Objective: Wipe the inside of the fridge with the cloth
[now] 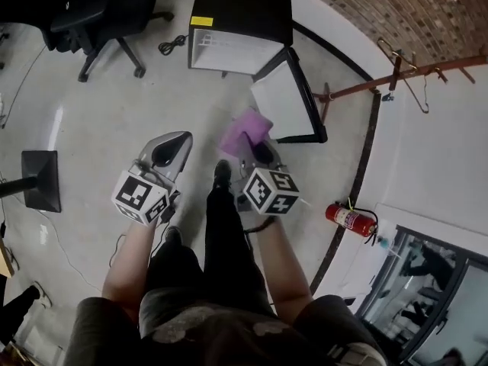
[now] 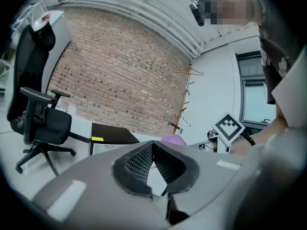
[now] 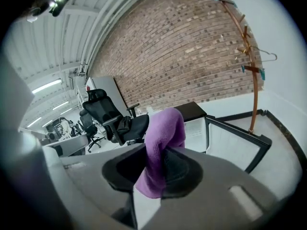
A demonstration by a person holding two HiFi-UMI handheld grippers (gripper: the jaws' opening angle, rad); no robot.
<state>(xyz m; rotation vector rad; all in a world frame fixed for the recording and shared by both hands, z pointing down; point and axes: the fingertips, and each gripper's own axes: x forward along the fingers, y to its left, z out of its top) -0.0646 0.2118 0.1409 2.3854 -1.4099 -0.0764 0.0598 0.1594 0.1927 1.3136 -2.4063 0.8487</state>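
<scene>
A small black fridge stands on the floor ahead of me, its door swung open to the right and its white inside showing. My right gripper is shut on a purple cloth, held in the air short of the fridge. In the right gripper view the purple cloth sticks up between the jaws, with the fridge behind it. My left gripper hangs to the left, shut and empty. Its view shows the closed jaws, the fridge and the cloth beyond.
A black office chair stands at the left of the fridge. A cable lies on the floor beside it. A red fire extinguisher rests by the wall at right. A wooden coat rack leans near the brick wall. A black stand base sits at left.
</scene>
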